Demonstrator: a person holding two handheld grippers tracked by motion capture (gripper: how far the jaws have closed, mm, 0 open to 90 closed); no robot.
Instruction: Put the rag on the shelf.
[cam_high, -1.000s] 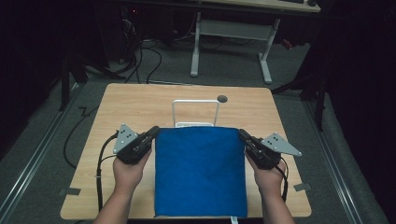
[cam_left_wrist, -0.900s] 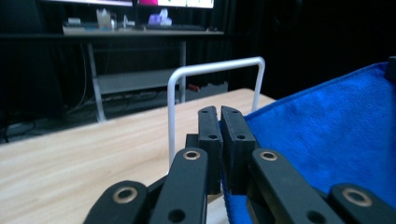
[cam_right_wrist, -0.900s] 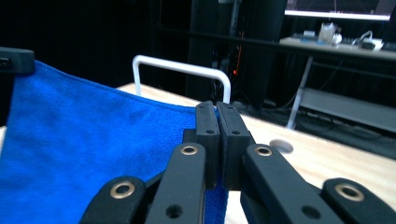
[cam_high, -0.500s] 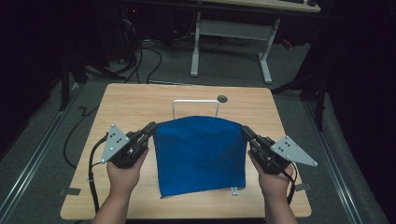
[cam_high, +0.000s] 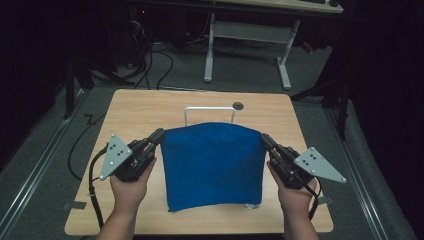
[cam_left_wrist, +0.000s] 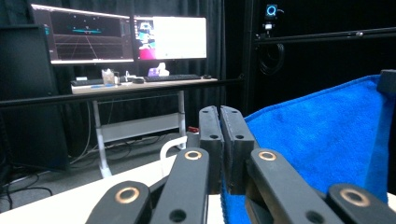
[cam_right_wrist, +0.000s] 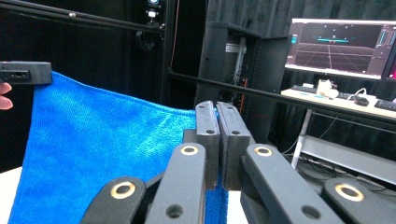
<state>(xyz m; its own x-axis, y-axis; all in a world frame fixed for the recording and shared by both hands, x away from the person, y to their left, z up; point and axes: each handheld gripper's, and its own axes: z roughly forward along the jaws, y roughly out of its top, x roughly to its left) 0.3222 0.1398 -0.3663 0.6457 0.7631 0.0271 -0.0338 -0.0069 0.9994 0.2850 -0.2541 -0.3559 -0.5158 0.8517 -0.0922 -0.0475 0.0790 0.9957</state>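
Blue towel (cam_high: 212, 165) pinched by left claw (cam_high: 158, 135), right claw (cam_high: 264, 140); no legible writing.

left tool (cam_high: 157, 136) clamped, right tool (cam_high: 265, 140) clamped

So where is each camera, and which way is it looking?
High view: sits above the table, looking forward and down; shows both forearms, the left gripper and right gripper holding up a blue towel.
Left gripper view: rides the left gripper, looking along its jaws toward monitors.
Right gripper view: rides the right gripper, looking across the towel.
All three share the towel.
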